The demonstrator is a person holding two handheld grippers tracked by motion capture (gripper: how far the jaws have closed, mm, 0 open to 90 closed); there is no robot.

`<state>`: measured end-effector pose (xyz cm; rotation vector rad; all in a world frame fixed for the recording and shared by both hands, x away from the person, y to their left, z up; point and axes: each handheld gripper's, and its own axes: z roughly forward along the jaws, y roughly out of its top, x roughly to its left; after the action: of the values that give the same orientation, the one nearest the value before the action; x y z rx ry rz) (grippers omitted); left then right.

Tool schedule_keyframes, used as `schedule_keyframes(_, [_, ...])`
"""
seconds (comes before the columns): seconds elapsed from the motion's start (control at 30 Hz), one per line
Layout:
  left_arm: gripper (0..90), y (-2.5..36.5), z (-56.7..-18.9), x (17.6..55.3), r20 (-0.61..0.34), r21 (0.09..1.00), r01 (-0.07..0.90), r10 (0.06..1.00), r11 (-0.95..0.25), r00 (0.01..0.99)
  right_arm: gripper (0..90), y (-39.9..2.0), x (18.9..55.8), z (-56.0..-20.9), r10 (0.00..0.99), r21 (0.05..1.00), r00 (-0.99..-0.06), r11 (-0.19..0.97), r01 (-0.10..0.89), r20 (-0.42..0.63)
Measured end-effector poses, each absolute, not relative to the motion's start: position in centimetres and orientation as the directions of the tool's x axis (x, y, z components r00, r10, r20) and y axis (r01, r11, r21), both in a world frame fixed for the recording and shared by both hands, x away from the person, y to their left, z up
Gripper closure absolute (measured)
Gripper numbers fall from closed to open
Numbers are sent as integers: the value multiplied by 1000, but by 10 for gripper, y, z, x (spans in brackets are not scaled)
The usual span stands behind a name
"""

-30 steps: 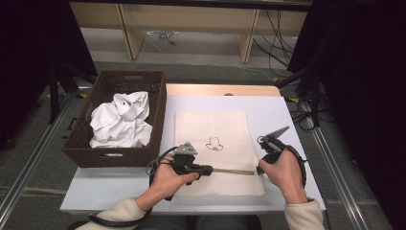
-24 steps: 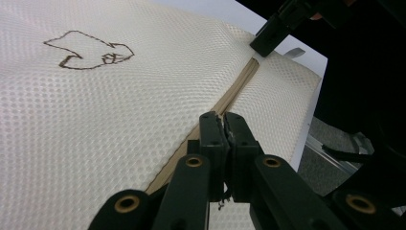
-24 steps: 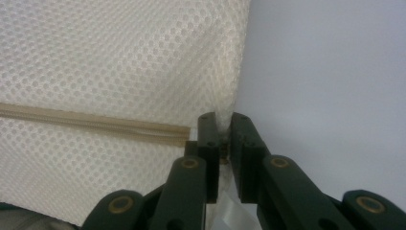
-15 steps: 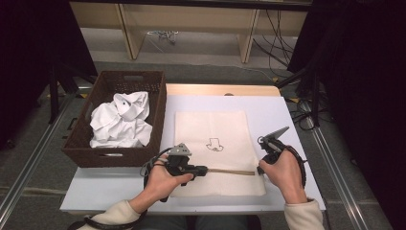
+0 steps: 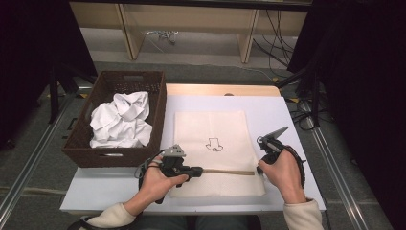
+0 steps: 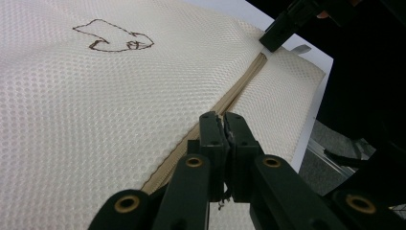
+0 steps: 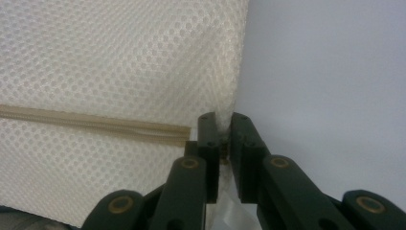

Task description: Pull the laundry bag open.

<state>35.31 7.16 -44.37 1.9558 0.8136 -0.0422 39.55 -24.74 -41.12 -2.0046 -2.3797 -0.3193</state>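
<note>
Flat beside the brown wicker basket [image 5: 86,143] lies a cream mesh zip bag [image 5: 215,129]; the left gripper [image 6: 224,125] pinches its zipper pull, the right gripper [image 7: 223,125] clamps its edge.

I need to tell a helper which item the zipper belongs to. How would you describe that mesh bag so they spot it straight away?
On the white table, right of the brown wicker basket of crumpled white cloth, a flat cream mesh bag lies spread out. A tan zipper crosses its near end between the left gripper and right gripper. It alone carries a small dark outline drawing.
</note>
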Motion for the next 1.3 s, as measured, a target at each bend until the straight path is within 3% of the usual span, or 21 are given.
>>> schedule_keyframes(0.13, [870, 75, -444, 354, -351, 777, 553, 523, -299, 776, 847, -248, 396, -412, 974, 157, -181, 159, 975, 136])
schedule_keyframes(0.2, [870, 76, -445, 353, -360, 775, 558, 519, -296, 775, 847, -252, 398, -415, 963, 194, -239, 212, 958, 125])
schedule_keyframes(0.27, [870, 77, -445, 353, -363, 773, 565, 529, -288, 767, 847, -247, 396, -412, 977, 138, -166, 147, 979, 137])
schedule_keyframes(0.57, [870, 85, -445, 353, -369, 772, 569, 529, -284, 765, 846, -246, 396, -413, 981, 140, -138, 119, 983, 136])
schedule_keyframes(0.63, [871, 86, -445, 351, -361, 773, 567, 538, -285, 762, 846, -248, 396, -414, 976, 145, -169, 149, 978, 138])
schedule_keyframes(0.93, [870, 92, -444, 350, -359, 776, 564, 536, -284, 764, 847, -246, 396, -413, 981, 139, -137, 118, 983, 136])
schedule_keyframes(0.97, [870, 94, -445, 351, -361, 774, 565, 535, -285, 764, 847, -250, 398, -416, 973, 186, -198, 174, 967, 122])
schedule_keyframes(1.1, [870, 96, -446, 349, -369, 769, 575, 542, -278, 755, 847, -246, 396, -414, 982, 141, -130, 110, 984, 136])
schedule_keyframes(1.3, [870, 100, -445, 349, -366, 772, 574, 548, -272, 752, 847, -248, 397, -415, 980, 143, -156, 137, 980, 128])
